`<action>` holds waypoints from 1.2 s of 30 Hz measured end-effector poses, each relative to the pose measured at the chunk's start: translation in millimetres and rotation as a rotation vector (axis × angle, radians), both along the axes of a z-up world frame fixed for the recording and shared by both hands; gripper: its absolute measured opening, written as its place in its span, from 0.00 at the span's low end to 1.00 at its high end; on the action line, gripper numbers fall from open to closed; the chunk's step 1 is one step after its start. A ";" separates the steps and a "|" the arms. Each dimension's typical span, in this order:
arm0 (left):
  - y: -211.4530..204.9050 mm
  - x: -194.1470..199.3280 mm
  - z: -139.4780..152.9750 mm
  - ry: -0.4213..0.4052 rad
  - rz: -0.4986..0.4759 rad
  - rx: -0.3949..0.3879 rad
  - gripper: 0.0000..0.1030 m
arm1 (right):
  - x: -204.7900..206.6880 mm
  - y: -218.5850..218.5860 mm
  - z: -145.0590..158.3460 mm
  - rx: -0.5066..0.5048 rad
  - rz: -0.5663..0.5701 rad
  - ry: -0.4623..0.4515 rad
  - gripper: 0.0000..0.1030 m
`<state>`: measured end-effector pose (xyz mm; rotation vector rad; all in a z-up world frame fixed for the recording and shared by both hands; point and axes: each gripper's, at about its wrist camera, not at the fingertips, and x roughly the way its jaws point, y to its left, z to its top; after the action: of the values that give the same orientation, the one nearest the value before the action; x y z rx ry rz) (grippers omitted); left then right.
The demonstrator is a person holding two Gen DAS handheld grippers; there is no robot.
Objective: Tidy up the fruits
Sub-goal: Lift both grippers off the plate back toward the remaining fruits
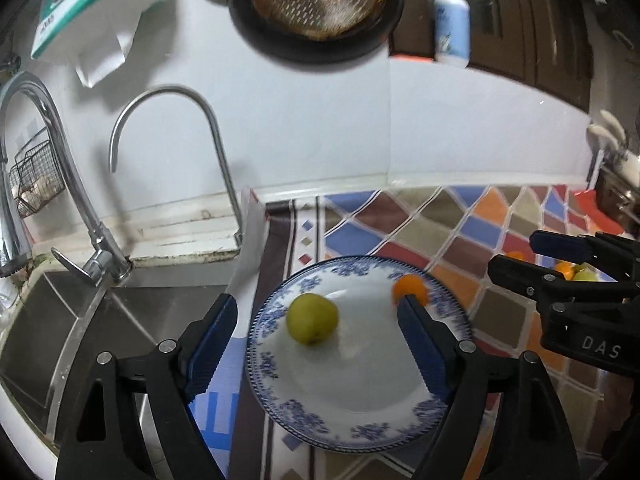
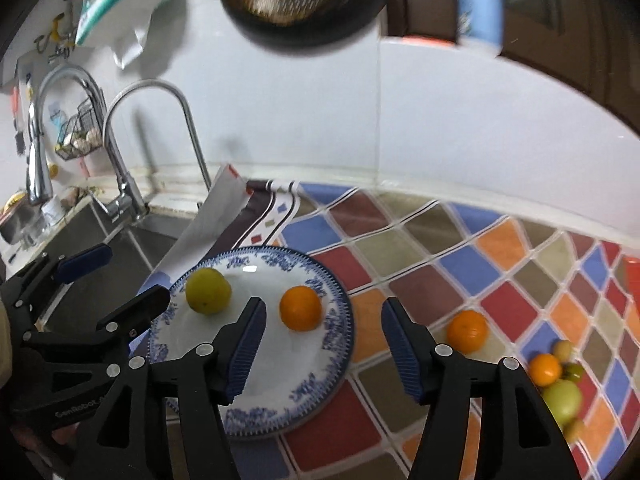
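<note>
A blue-and-white plate (image 2: 340,344) sits on the counter's coloured tile cloth (image 2: 460,264), just beside the sink (image 1: 60,320); on it lie a green fruit (image 2: 208,290) towards the sink side and an orange (image 2: 301,308) towards the other side, apart from each other and both free of any grip; the left gripper (image 1: 318,344) hangs over the plate with its jaws spread wide and nothing between the pads, the green fruit lying below the gap and the orange partly hidden behind its right finger; the right gripper (image 2: 322,350) hovers over the plate's near edge, released too, the orange showing past the gap and untouched; off the plate, a second orange (image 2: 467,330) rests alone on the cloth near the rim; further along lies a loose cluster, with a smaller orange (image 2: 545,369), a large pale green fruit (image 2: 563,400) and a few little yellowish ones touching or nearly so; two curved taps (image 1: 176,128) rise behind the sink; on the wall hang a dark pan (image 1: 316,4) and a tissue pack (image 1: 100,4); a white pump bottle (image 1: 452,24) stands on a ledge; a folded white sheet (image 2: 208,236) leans between sink and plate.
</note>
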<state>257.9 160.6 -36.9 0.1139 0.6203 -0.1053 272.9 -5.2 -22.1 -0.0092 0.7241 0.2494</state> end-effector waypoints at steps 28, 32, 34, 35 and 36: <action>-143.8 -105.7 37.5 -0.149 -0.144 -0.017 0.90 | -125.4 -147.9 44.0 -0.018 -0.181 -0.146 0.67; -168.2 -110.0 34.2 -0.143 -0.149 -0.023 0.90 | -130.8 -171.2 40.9 -0.021 -0.173 -0.143 0.67; -180.8 -110.0 30.4 -0.136 -0.157 -0.022 0.90 | -132.1 -182.3 38.4 -0.023 -0.171 -0.139 0.67; -186.0 -110.1 28.1 -0.134 -0.164 -0.023 0.90 | -132.6 -189.5 36.3 -0.025 -0.170 -0.136 0.67; -192.2 -109.7 24.9 -0.128 -0.169 -0.020 0.90 | -132.7 -194.2 34.5 -0.026 -0.170 -0.133 0.67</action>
<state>148.2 -31.6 -11.9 0.1523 0.4808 -0.2661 140.2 -199.4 12.4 0.0106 0.5919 0.0758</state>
